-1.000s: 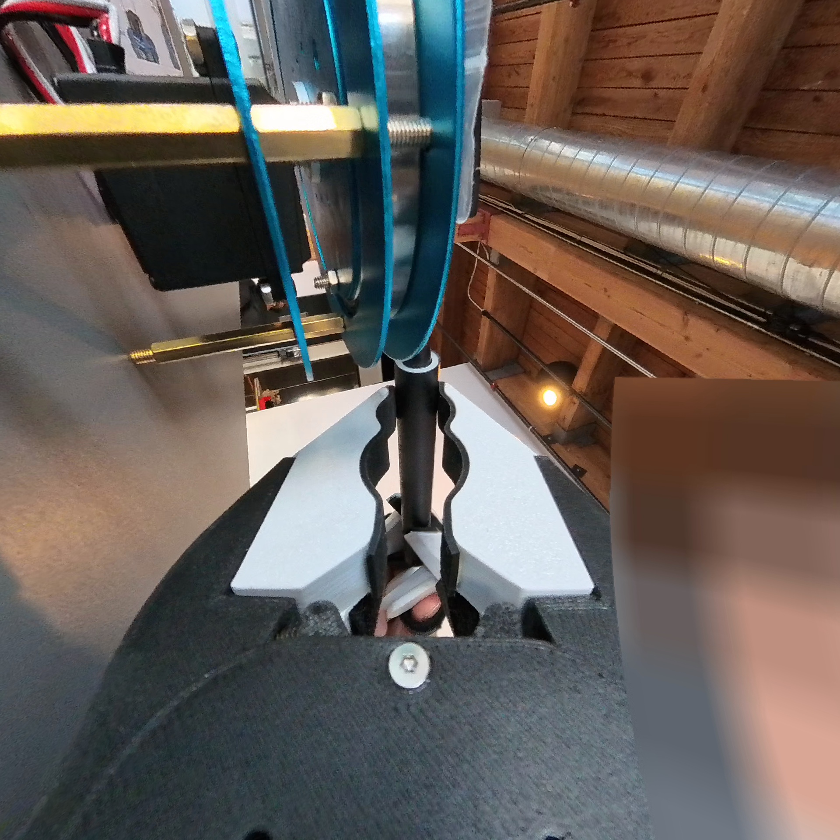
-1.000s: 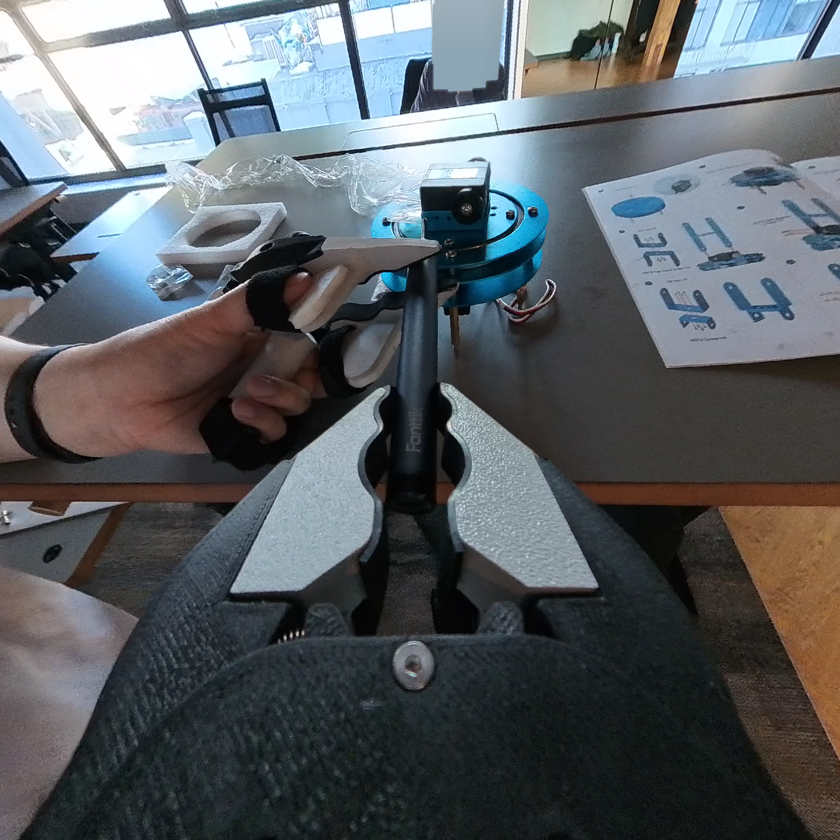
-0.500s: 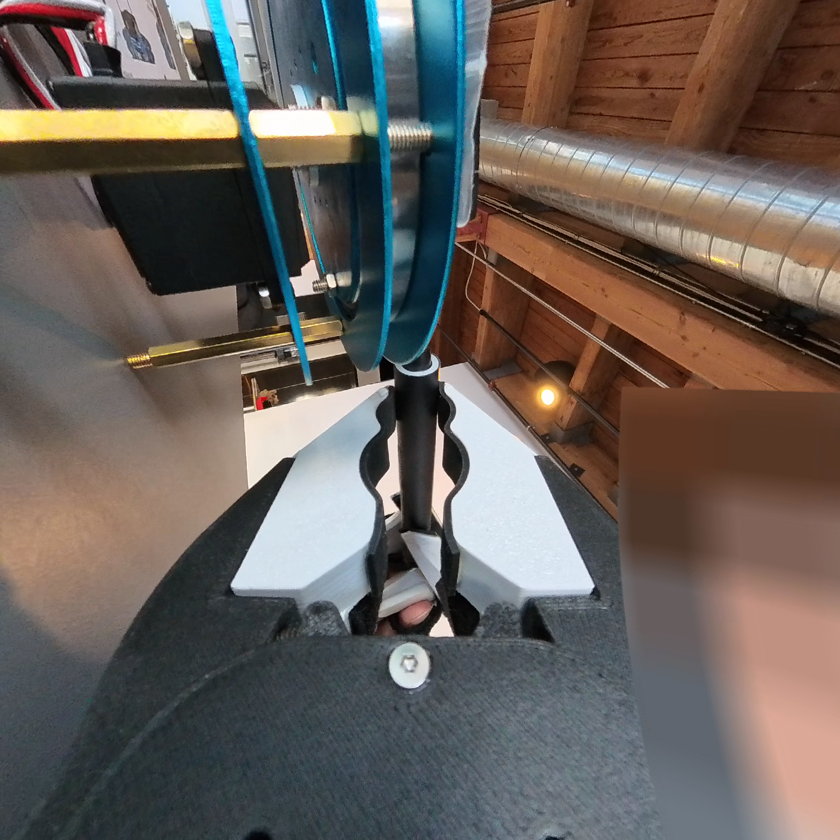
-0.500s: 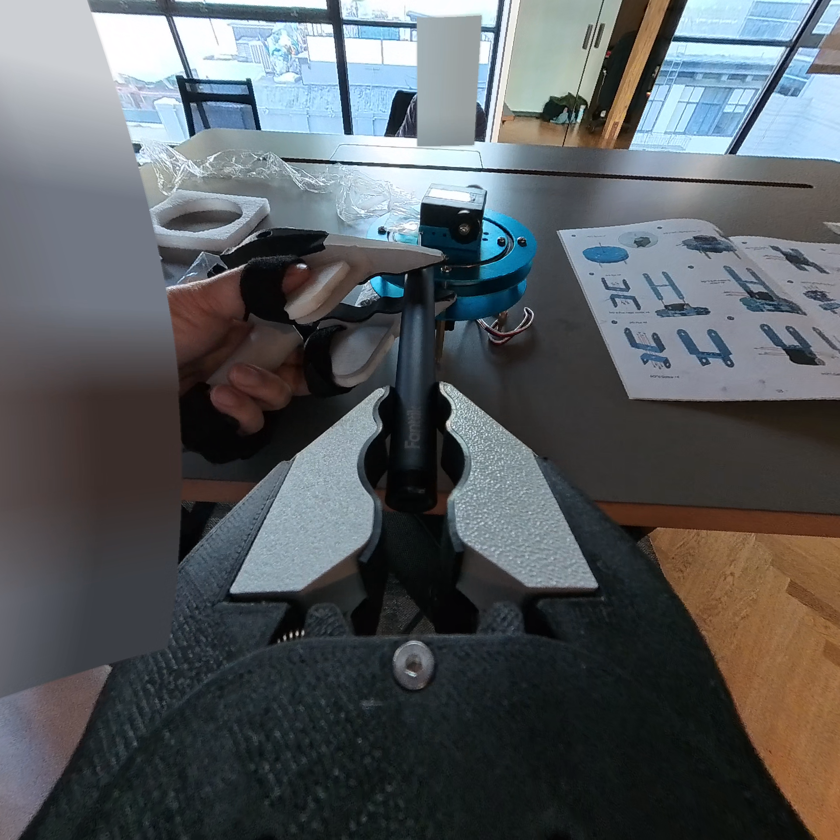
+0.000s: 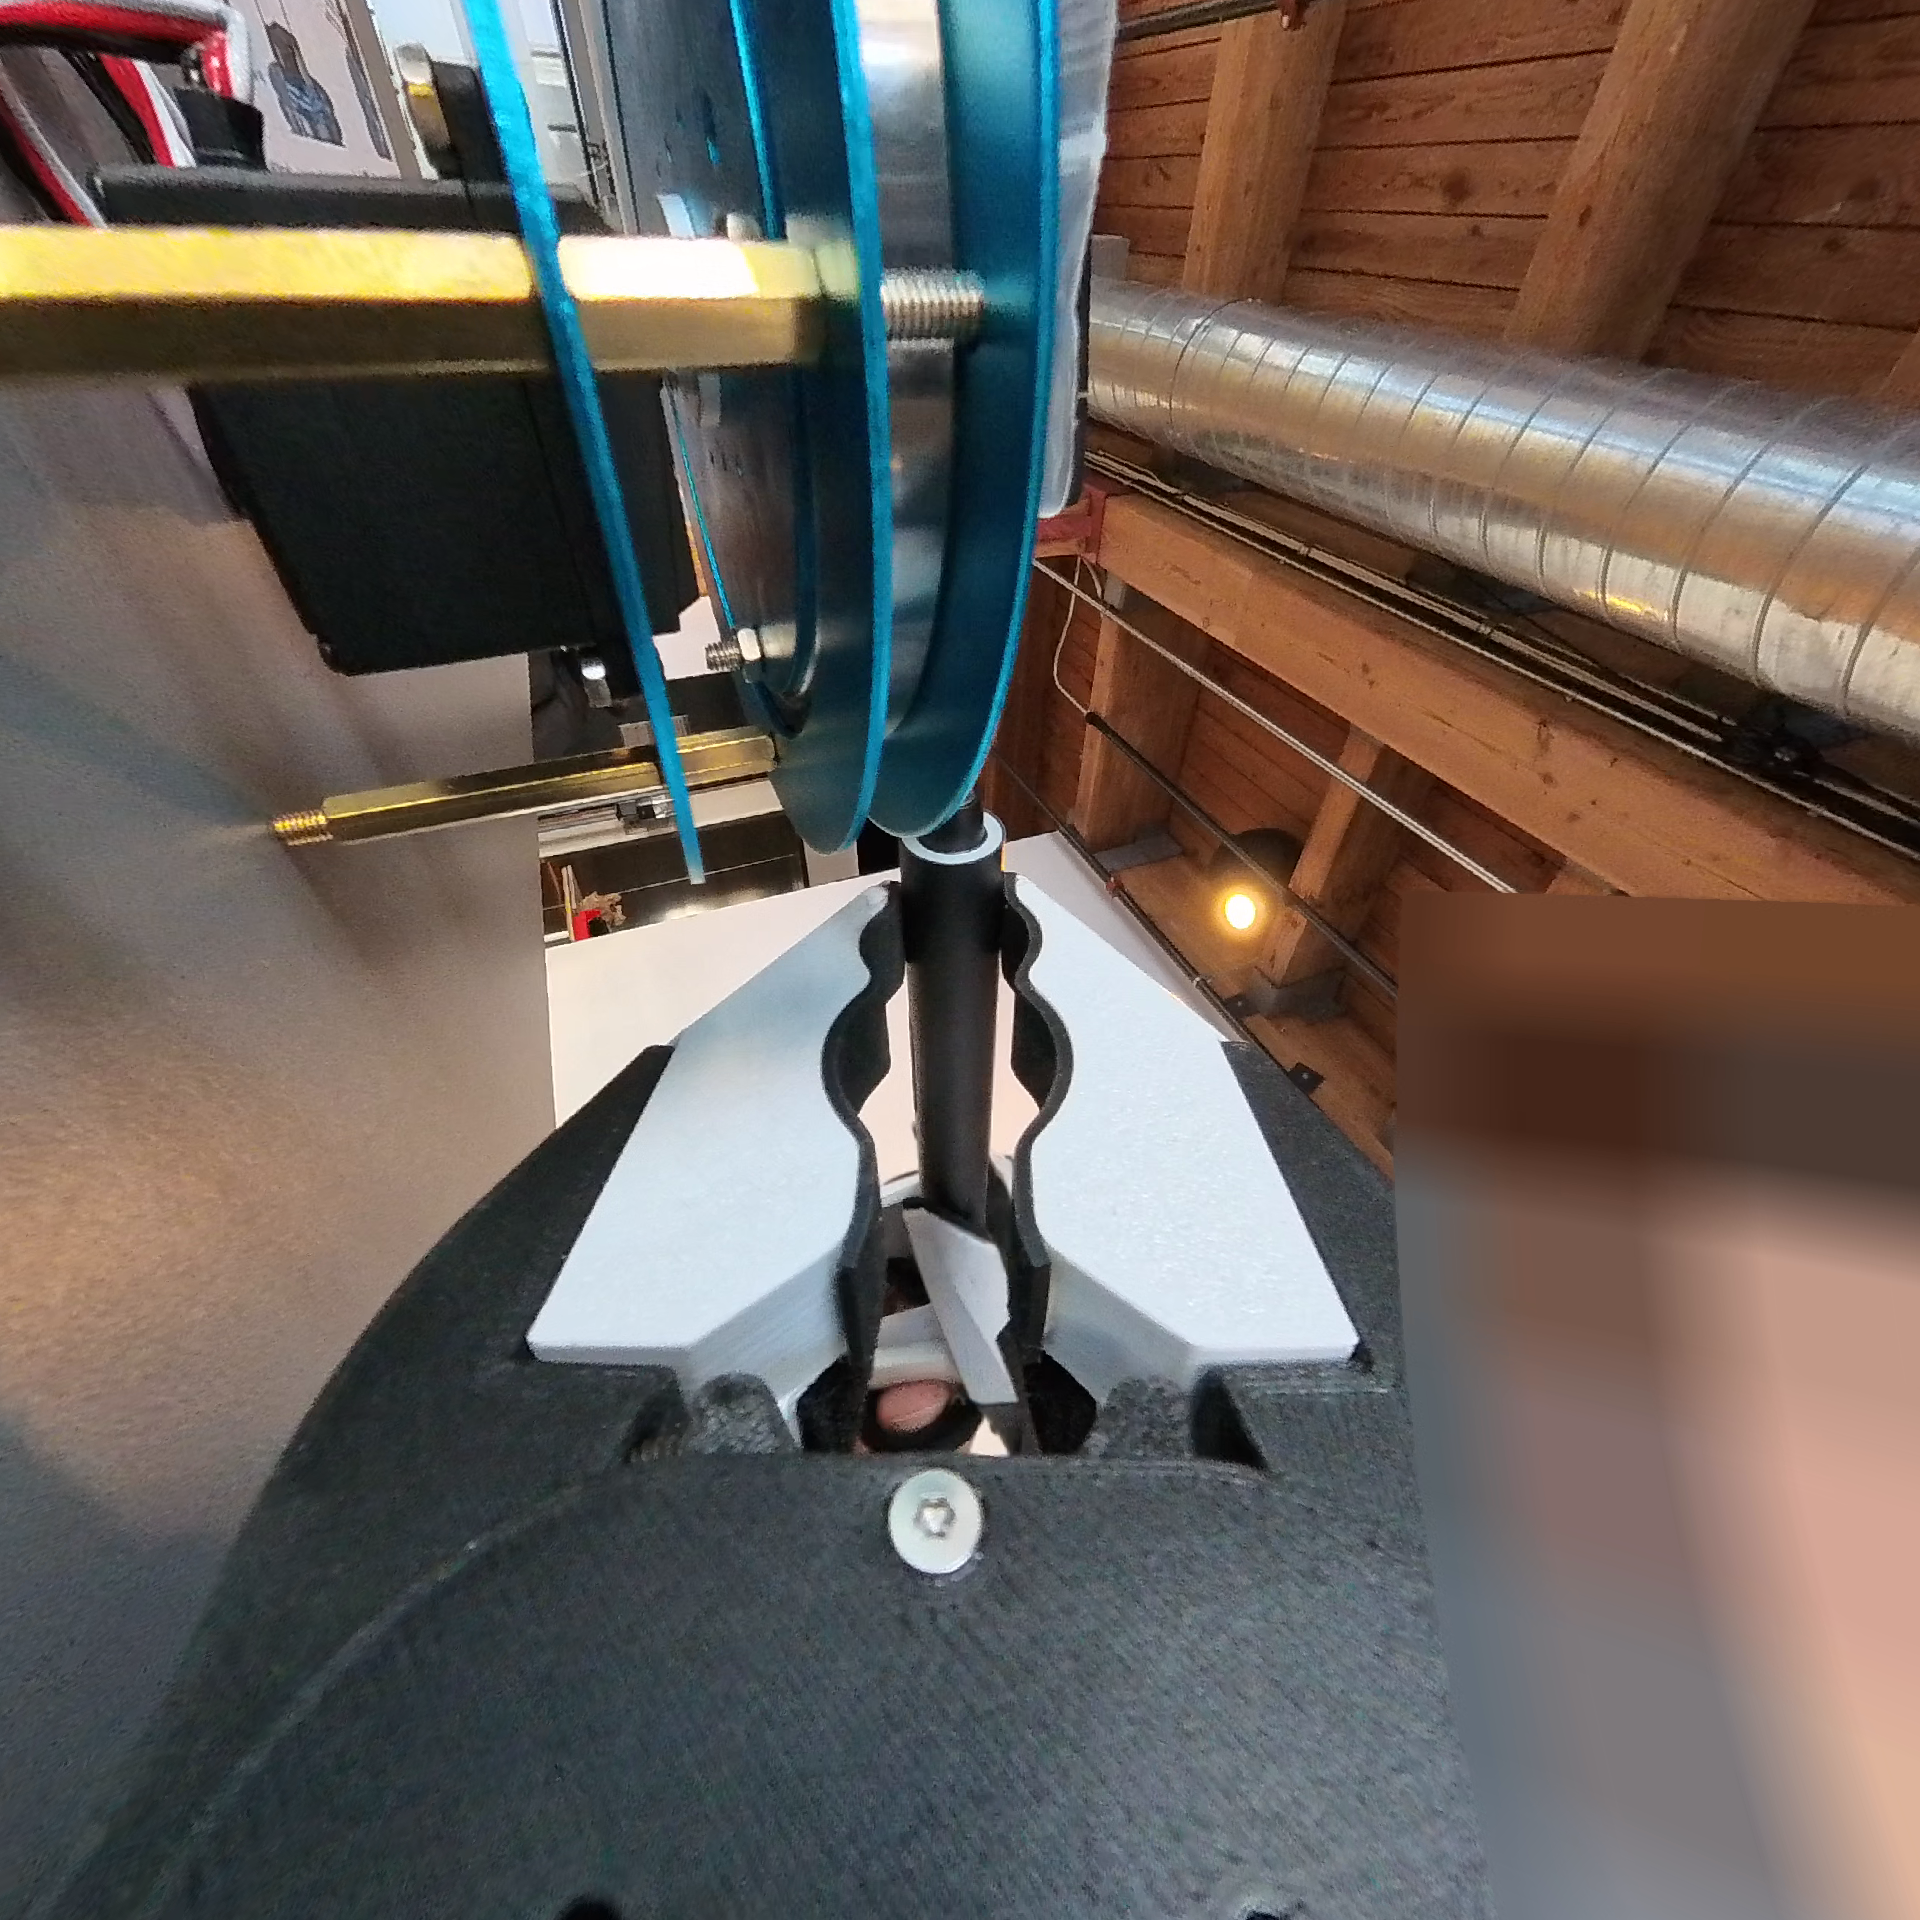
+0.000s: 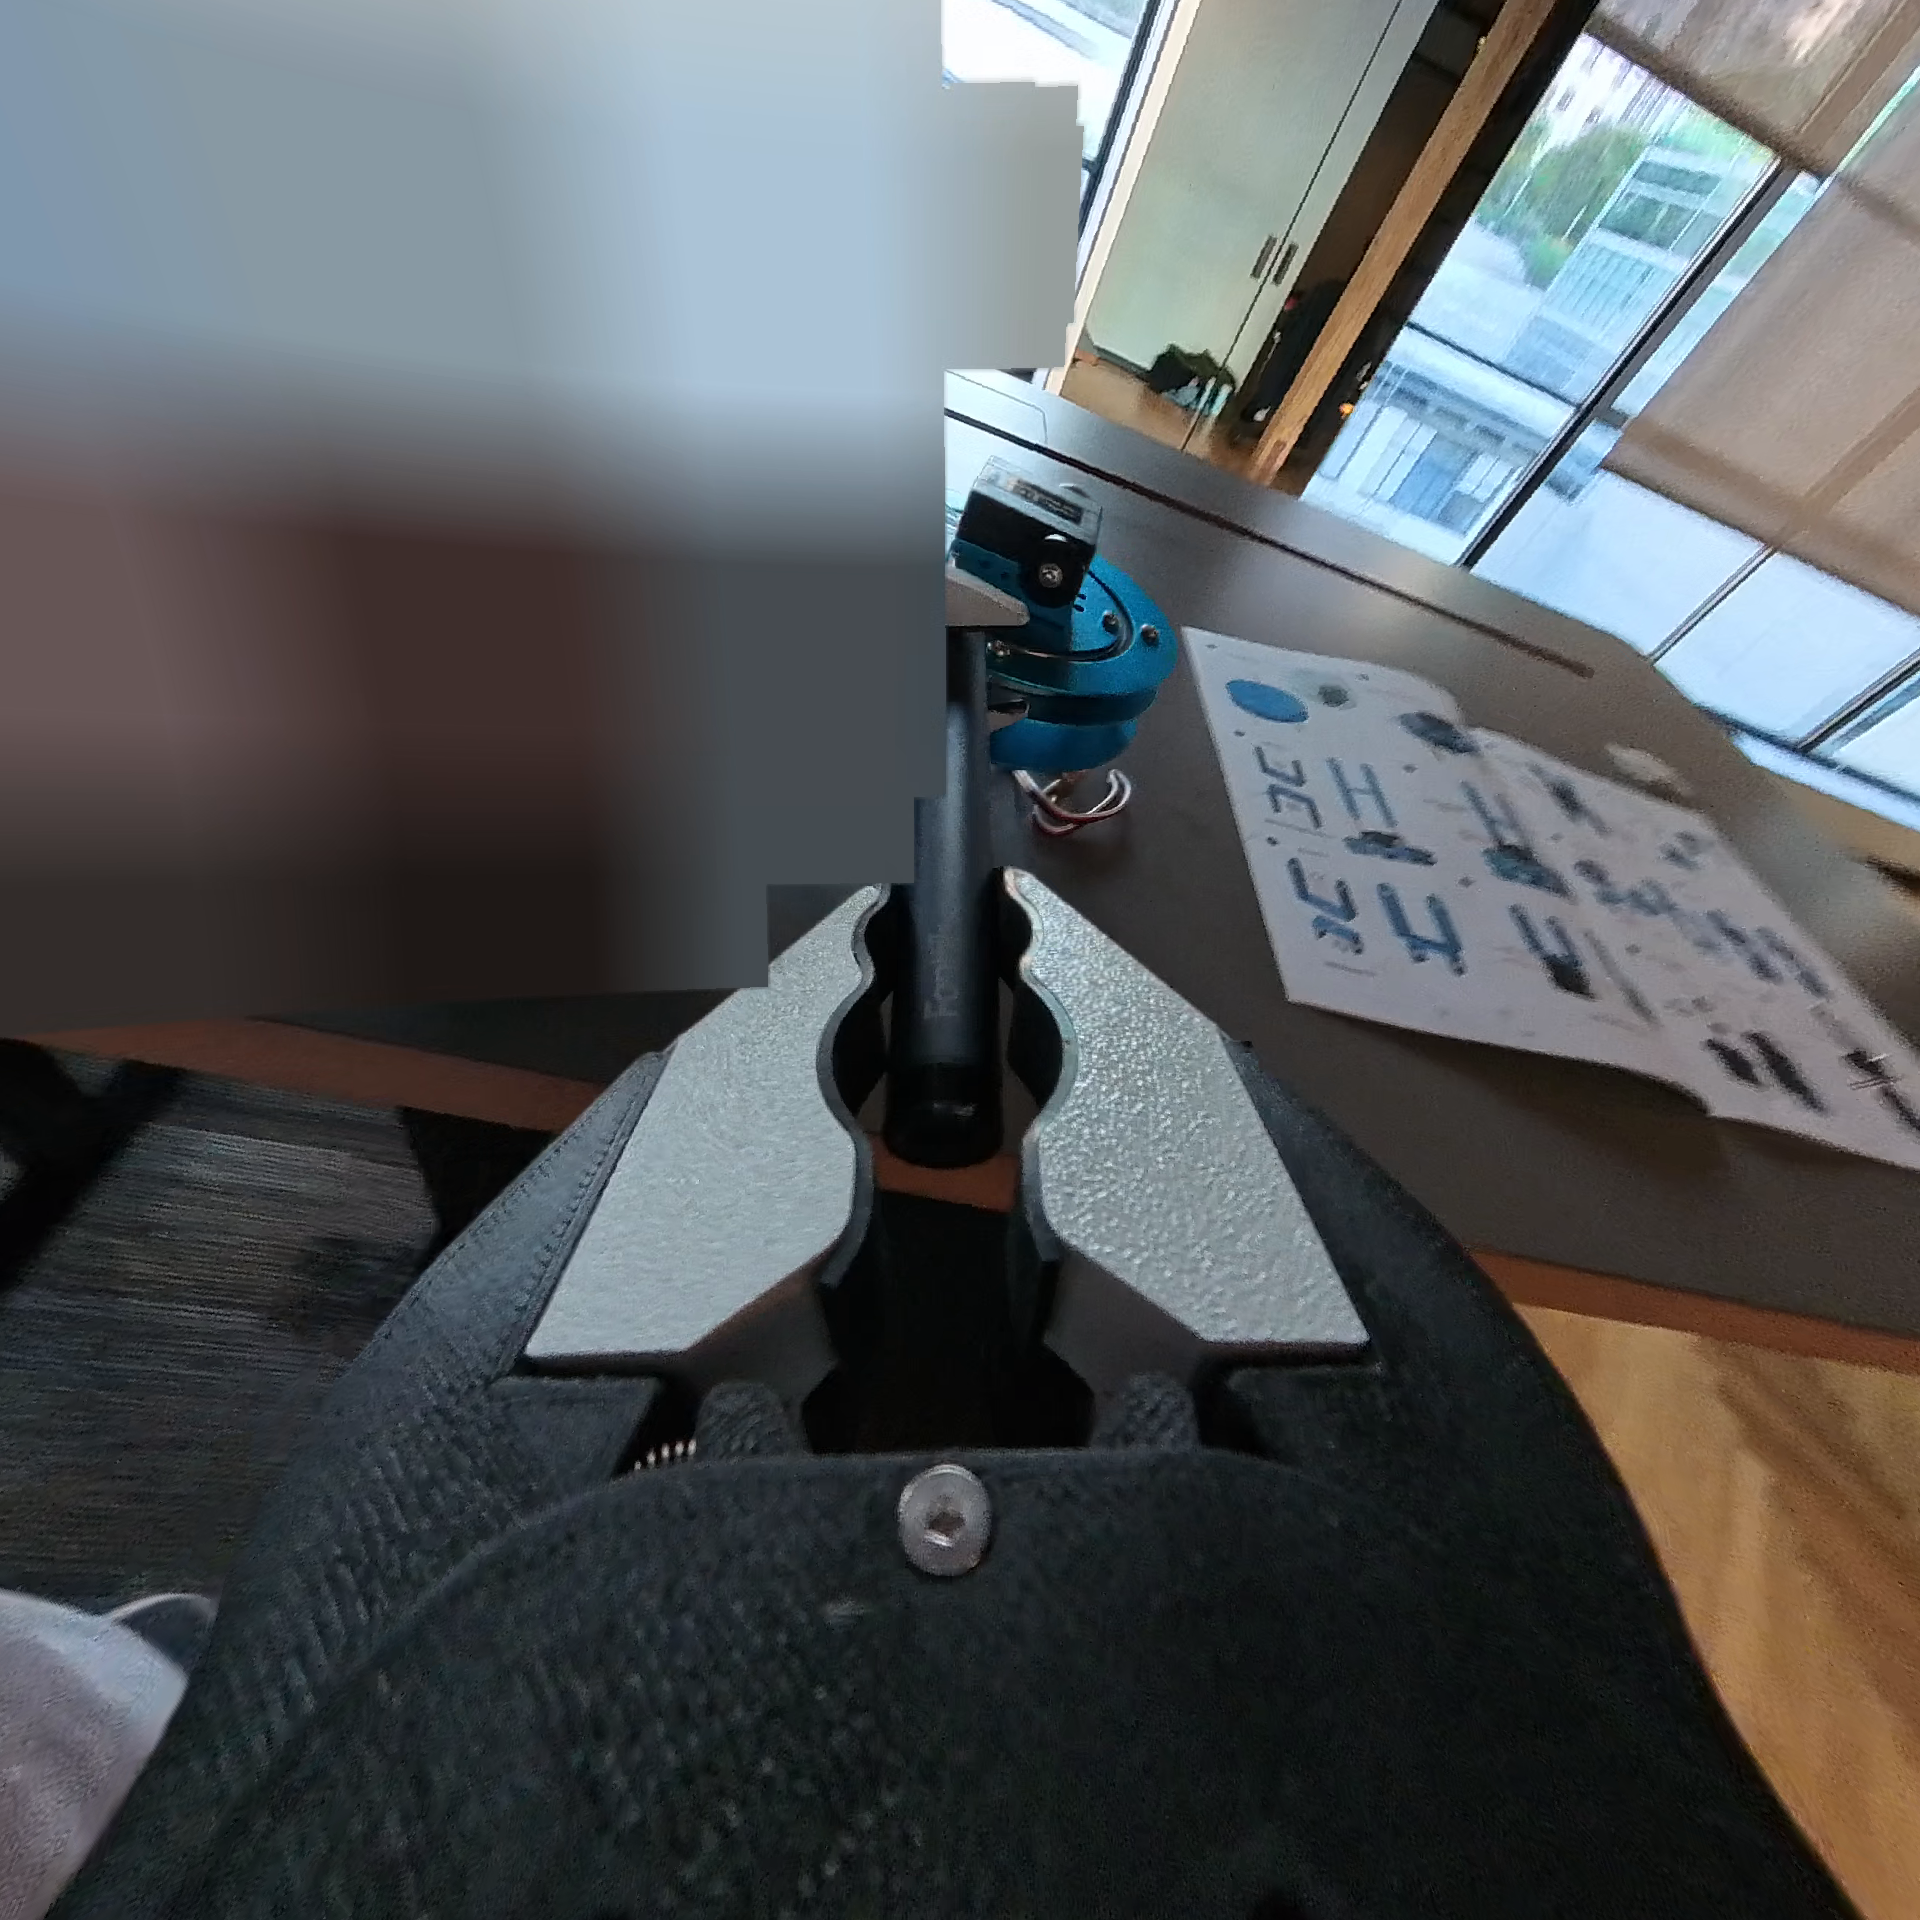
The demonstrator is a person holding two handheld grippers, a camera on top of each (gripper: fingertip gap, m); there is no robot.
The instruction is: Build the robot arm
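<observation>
Right gripper (image 6: 943, 914) had swung rightward, jaws still clamped on the black tool (image 6: 948, 997); left gripper (image 5: 948, 914) stayed closed about its shaft at the blue disc (image 5: 914, 582).

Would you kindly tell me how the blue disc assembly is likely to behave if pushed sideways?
The blue disc assembly looks like rigid metal, so it should probably move as one piece. Standing on thin brass standoffs, it may tip or skid. Its loose wires would likely trail behind.
</observation>
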